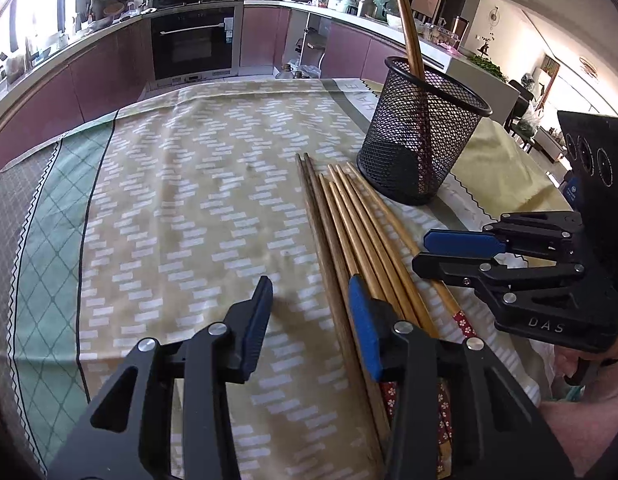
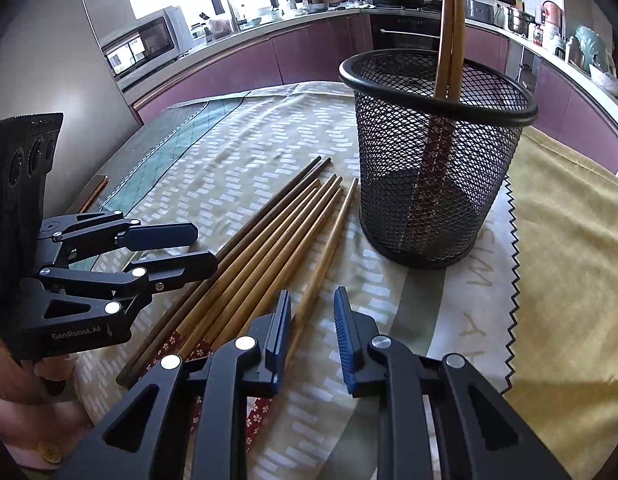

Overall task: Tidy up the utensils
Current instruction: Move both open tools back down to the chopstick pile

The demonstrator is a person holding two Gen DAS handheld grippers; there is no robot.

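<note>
Kitchen tablecloth (image 1: 169, 200) holds loose wooden chopsticks (image 2: 269, 248); 2 stand in my black mesh cup (image 2: 437, 160). Both grippers (image 1: 309, 312) (image 2: 311, 328) released, empty; next I grasp 1.

Black wire-mesh holder (image 2: 437, 152); beside it, tan and dark brown chopsticks (image 2: 265, 248) with red flowered ends; under it, beige tablecloth (image 1: 181, 208) with white dashes and a green lattice border; behind it, mauve cabinets (image 2: 245, 68); black grippers' blue pads (image 1: 363, 326).
</note>
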